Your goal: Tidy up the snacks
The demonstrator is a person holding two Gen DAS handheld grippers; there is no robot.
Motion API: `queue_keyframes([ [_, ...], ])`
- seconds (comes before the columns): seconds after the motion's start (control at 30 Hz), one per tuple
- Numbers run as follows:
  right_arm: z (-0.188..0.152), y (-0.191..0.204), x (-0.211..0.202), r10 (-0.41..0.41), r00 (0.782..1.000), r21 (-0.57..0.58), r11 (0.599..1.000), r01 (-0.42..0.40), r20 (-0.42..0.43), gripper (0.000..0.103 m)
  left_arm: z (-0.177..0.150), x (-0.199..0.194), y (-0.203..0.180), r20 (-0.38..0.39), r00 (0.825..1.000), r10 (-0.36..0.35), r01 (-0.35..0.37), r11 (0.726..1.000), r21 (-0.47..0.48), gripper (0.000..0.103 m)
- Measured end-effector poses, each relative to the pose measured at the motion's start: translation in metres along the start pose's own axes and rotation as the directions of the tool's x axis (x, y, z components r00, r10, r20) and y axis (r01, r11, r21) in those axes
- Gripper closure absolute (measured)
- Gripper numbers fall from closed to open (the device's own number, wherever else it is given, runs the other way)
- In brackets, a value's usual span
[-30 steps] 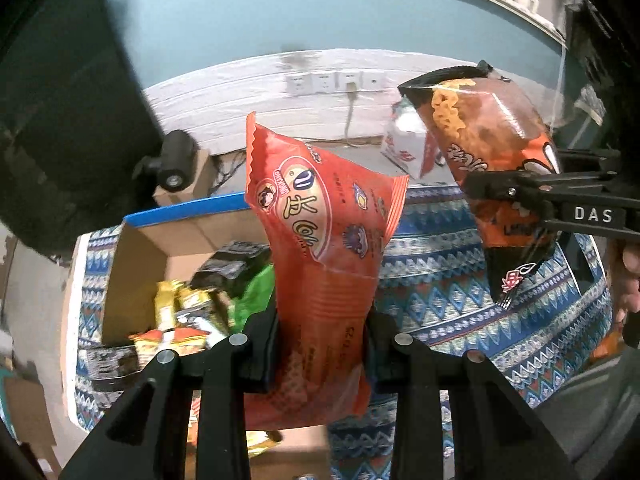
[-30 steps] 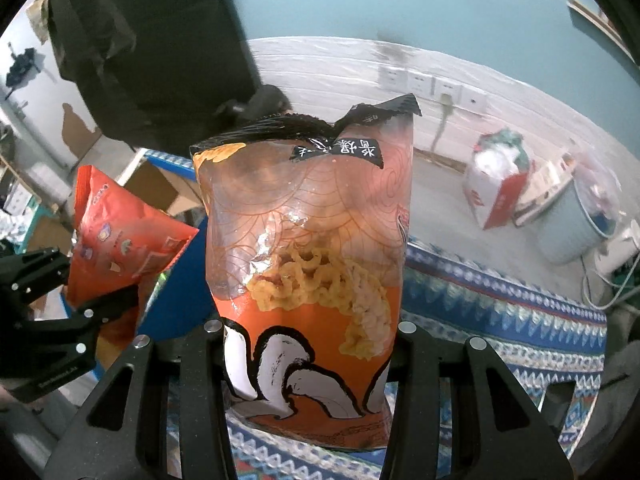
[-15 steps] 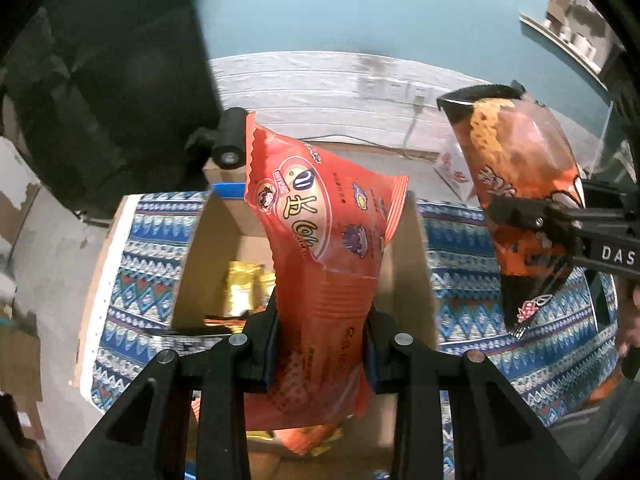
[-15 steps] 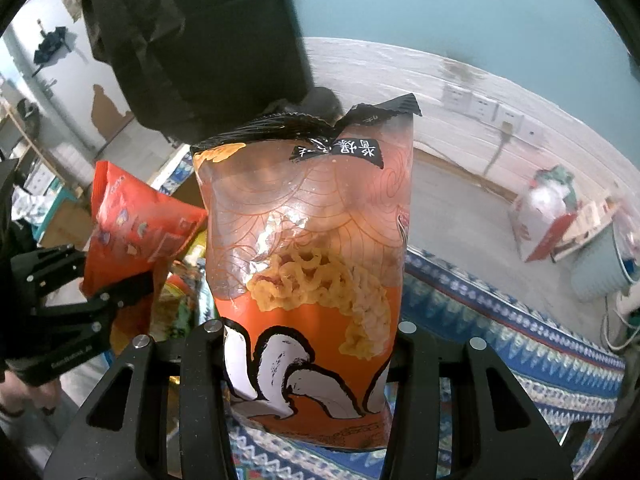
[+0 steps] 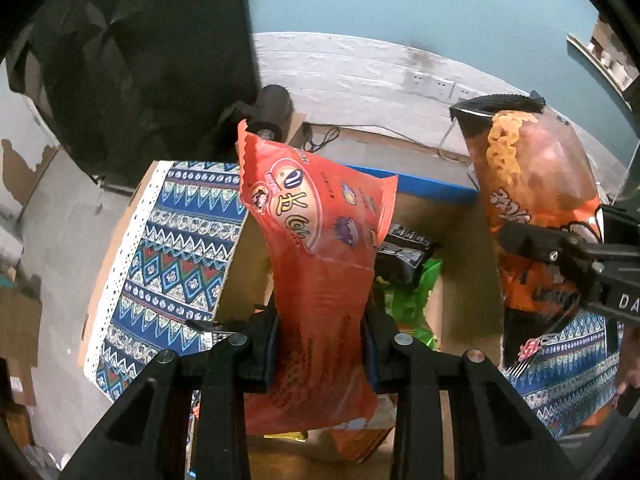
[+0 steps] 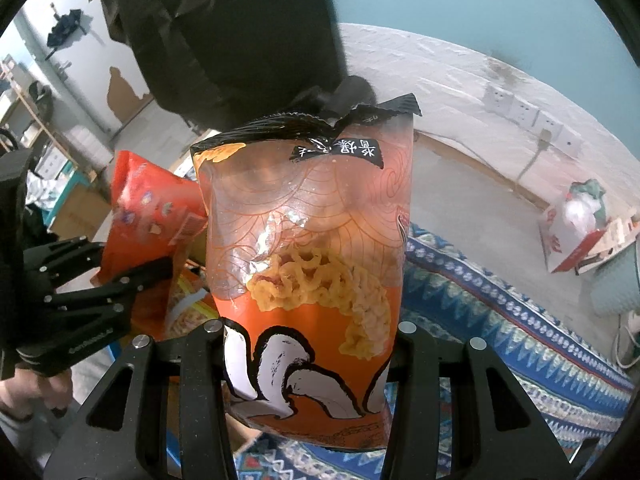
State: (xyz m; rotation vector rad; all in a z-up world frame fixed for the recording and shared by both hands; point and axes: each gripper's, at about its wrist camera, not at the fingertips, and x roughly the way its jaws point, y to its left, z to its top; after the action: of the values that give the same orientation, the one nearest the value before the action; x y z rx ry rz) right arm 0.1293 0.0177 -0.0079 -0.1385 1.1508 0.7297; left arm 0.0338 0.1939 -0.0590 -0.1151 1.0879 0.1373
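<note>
While both packets hang in the air, the entry runs as follows. Left gripper [image 5: 322, 344] — black, two-fingered, clamped on the lower half of a red-orange foil snack packet [image 5: 316, 240] with a round printed logo; the packet stands upright, its serrated top leaning slightly left, directly over an open brown cardboard box [image 5: 466, 280] with a blue-edged flap. Box contents visible behind the packet: a black wrapper [image 5: 404, 246] and a green bag [image 5: 412, 304], others too hidden to name. Right gripper [image 6: 310, 356] — same black type, closed on the base of a clear-windowed orange bag of curly yellow noodle crisps [image 6: 308, 240] with a black crimped top; this bag is upright, held beside the box's right wall in the left wrist view. Box rests on a blue patterned tablecloth [image 5: 168, 240] with zigzag bands. Background: white wall sockets [image 5: 430, 85] on a pale plank strip, teal wall above.
</note>
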Motion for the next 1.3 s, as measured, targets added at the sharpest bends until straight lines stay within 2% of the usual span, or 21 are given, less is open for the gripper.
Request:
queue_keyframes([
  [0.17, 0.004, 0.011, 0.015, 0.023, 0.999, -0.010, 1.000, -0.023, -0.023, 0.060, -0.001, 0.004, 0.010, -0.016, 1.000, 0.015, -0.015, 0.999, -0.029, 0.065],
  [0.27, 0.005, 0.015, 0.022, 0.034, 0.999, -0.014, 0.999, -0.035, -0.034, 0.058, -0.002, 0.004, 0.012, -0.017, 0.999, 0.031, -0.031, 0.999, -0.036, 0.054],
  [0.33, 0.007, 0.016, 0.025, 0.054, 0.998, -0.010, 0.999, -0.054, -0.032, 0.055, -0.002, 0.002, 0.013, -0.012, 0.999, 0.047, -0.048, 0.998, -0.033, 0.040],
  [0.37, 0.007, 0.017, 0.026, 0.058, 0.998, -0.013, 0.998, -0.059, -0.031, 0.055, -0.002, 0.001, 0.013, -0.009, 0.998, 0.054, -0.055, 0.998, -0.033, 0.037],
  [0.43, 0.009, 0.019, 0.026, 0.067, 0.997, -0.018, 0.998, -0.068, -0.025, 0.047, -0.001, -0.001, 0.013, -0.008, 0.998, 0.068, -0.068, 0.997, -0.032, 0.028],
  [0.77, 0.009, 0.022, -0.016, 0.078, 0.994, -0.032, 0.997, -0.076, 0.071, 0.034, -0.006, -0.025, 0.004, 0.016, 0.998, 0.060, -0.060, 0.998, -0.014, 0.024],
  [0.9, 0.002, 0.020, -0.037, 0.035, 0.994, -0.024, 0.999, -0.033, 0.100, 0.029, -0.008, -0.041, -0.007, 0.039, 0.998, 0.052, -0.053, 0.998, 0.017, 0.022],
  [1.03, -0.009, 0.013, -0.056, -0.032, 0.992, -0.019, 0.999, 0.035, 0.121, 0.027, -0.010, -0.060, -0.017, 0.075, 0.996, 0.054, -0.056, 0.998, 0.034, 0.016],
  [1.3, -0.031, 0.002, -0.089, -0.089, 0.983, -0.007, 0.996, 0.092, 0.163, 0.026, -0.013, -0.091, -0.036, 0.129, 0.990, 0.063, -0.071, 0.996, 0.054, 0.012],
])
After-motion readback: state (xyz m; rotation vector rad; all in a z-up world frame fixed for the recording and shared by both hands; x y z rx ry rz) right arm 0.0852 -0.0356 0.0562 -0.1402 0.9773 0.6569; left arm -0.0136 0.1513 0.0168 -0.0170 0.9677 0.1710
